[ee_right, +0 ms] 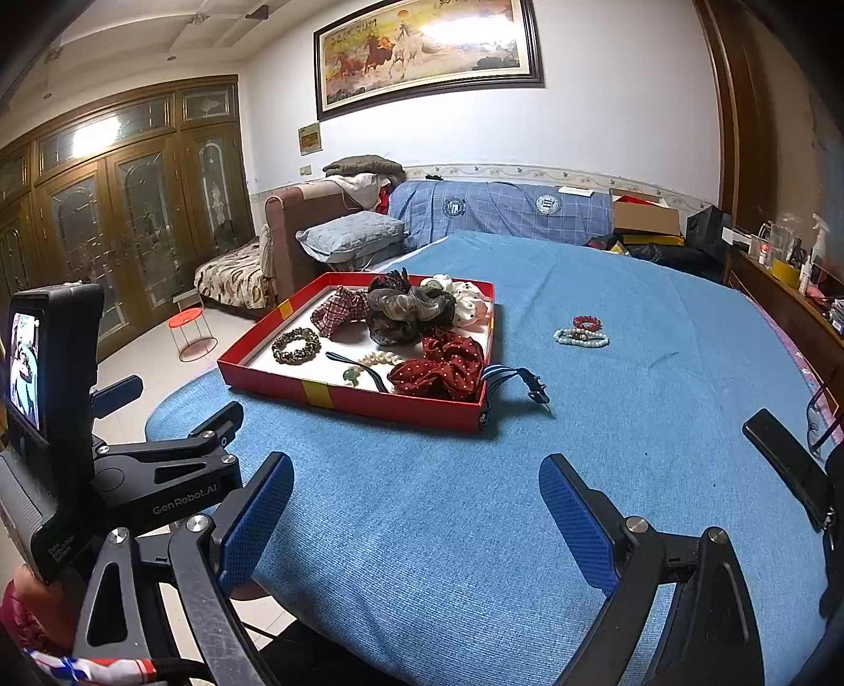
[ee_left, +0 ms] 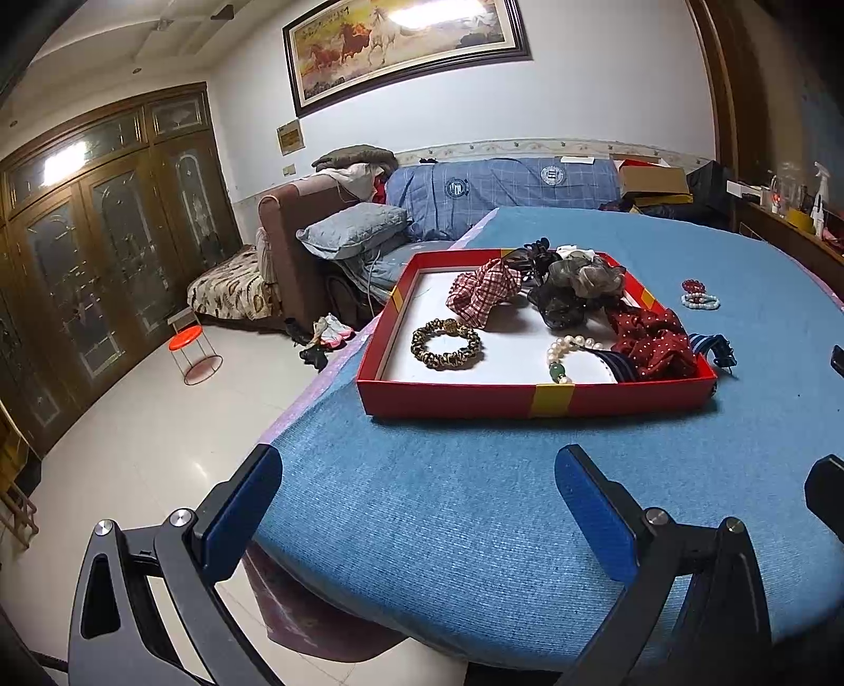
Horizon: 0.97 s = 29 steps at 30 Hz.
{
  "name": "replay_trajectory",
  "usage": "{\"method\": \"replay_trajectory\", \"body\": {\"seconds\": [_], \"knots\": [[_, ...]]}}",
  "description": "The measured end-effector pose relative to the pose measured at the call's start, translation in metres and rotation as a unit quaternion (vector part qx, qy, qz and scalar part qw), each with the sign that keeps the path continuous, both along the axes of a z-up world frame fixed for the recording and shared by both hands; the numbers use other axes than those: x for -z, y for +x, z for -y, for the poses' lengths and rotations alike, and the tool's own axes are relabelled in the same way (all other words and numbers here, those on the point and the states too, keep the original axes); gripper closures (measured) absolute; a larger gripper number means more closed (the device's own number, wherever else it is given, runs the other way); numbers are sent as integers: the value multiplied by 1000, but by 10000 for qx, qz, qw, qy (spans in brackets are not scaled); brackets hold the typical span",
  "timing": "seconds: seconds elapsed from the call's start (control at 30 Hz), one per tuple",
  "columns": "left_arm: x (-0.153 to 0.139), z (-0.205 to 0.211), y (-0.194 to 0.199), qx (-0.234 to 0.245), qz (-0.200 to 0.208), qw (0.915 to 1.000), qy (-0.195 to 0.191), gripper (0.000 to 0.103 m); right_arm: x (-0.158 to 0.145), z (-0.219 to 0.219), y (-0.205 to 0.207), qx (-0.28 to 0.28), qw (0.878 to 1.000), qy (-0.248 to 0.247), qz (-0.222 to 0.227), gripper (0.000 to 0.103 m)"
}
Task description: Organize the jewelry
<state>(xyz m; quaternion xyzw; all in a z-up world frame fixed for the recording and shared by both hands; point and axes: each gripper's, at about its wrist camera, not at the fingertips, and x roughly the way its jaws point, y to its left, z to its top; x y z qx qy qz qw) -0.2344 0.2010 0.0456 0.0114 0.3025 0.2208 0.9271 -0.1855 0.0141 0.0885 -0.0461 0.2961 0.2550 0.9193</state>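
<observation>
Red tray (ee_left: pixel 533 397) on the blue surface (ee_right: pixel 475 501) holding scrunchies and bracelets, two bead bracelets (ee_right: pixel 581 331) loose to its right, left gripper (ee_left: pixel 416 506) released, right gripper (ee_right: pixel 416 506) released, both empty

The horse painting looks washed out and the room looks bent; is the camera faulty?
Left wrist view: a ceiling light's glare whitens the horse painting, and the fisheye lens bows the wooden doors. Right wrist view: the same glare; the red tray stays sharp, casting a soft shadow on the blue cloth.

Red tray (ee_left: pixel 533 397) of scrunchies (ee_left: pixel 485 292) and bracelets (ee_left: pixel 446 343) on blue cloth (ee_left: pixel 448 501).
</observation>
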Motion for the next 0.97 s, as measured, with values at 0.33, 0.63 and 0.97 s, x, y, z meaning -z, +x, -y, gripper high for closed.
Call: {"method": "replay_trajectory", "body": {"seconds": [0.33, 0.63, 0.97], "knots": [[1, -3, 0, -59, -24, 10000, -6, 0, 1, 1, 1, 36, 10000, 15, -14, 6], [0, -3, 4, -126, -66, 9999, 33, 0, 0, 2, 2, 53, 10000, 28, -42, 6], [0, 2, 4, -301, -161, 9988, 357, 0, 3, 6, 9, 155, 9996, 124, -198, 6]]}}
